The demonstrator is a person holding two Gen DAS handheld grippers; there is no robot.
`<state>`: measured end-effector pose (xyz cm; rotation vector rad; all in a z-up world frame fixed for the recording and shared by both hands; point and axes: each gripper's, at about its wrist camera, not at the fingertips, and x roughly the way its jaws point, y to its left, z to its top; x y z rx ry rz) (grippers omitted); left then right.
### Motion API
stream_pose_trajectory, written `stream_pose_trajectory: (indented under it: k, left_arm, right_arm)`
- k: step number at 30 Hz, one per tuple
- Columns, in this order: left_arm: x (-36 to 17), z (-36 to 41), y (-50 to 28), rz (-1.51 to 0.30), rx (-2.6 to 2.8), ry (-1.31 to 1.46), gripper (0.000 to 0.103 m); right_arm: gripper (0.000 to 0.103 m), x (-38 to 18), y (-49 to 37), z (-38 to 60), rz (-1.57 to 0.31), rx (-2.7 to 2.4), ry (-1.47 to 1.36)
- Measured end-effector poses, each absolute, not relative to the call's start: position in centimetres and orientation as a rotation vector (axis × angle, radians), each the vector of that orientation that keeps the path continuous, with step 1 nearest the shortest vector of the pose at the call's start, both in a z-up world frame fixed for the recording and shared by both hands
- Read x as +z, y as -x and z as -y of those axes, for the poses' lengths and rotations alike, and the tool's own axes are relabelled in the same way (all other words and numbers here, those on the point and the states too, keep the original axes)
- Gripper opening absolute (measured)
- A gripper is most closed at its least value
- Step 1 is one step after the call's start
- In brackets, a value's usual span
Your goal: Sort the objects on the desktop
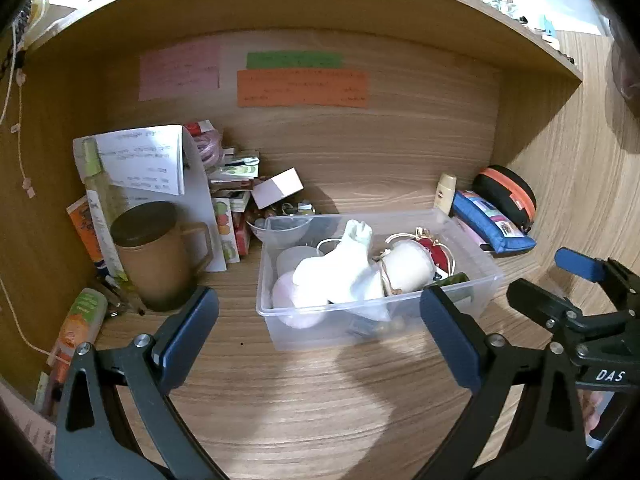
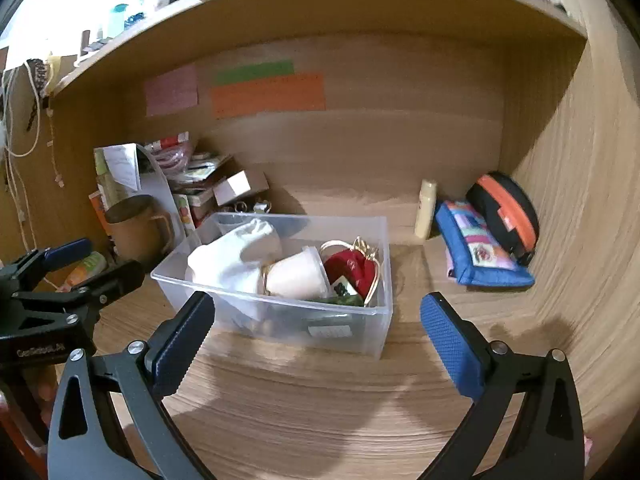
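Between picks, by the look of it: left gripper [image 1: 320, 328] and right gripper [image 2: 316, 328] both spread wide, empty, just short of the clear bin [image 2: 382, 216]. Already inside the bin: white cloth [image 2: 236, 256], red pouch [image 2: 354, 268]. Next, probably reaching right of the bin for the blue pouch [image 2: 480, 248] or cream bottle [image 2: 425, 208]. Wood-grain desk [image 2: 320, 392] within a shelved alcove.
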<state>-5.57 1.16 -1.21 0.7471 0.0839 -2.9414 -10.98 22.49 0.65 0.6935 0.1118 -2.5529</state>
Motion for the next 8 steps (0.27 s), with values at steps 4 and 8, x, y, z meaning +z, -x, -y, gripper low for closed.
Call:
stream_pose_trajectory:
  k: [4,8]
  left_arm:
    - [-1.3,-1.4,5.8,-0.078,-2.945,-0.746,0.102]
    - [-1.3,-1.9,5.8,-0.048,-2.952,-0.735,0.102]
  right_arm:
    - [0.103,0.4,11.8,-22.8,-0.076,-2.54,-0.719]
    - [0.103,0.1,12.3,-22.9,-0.061,-2.529,-0.735]
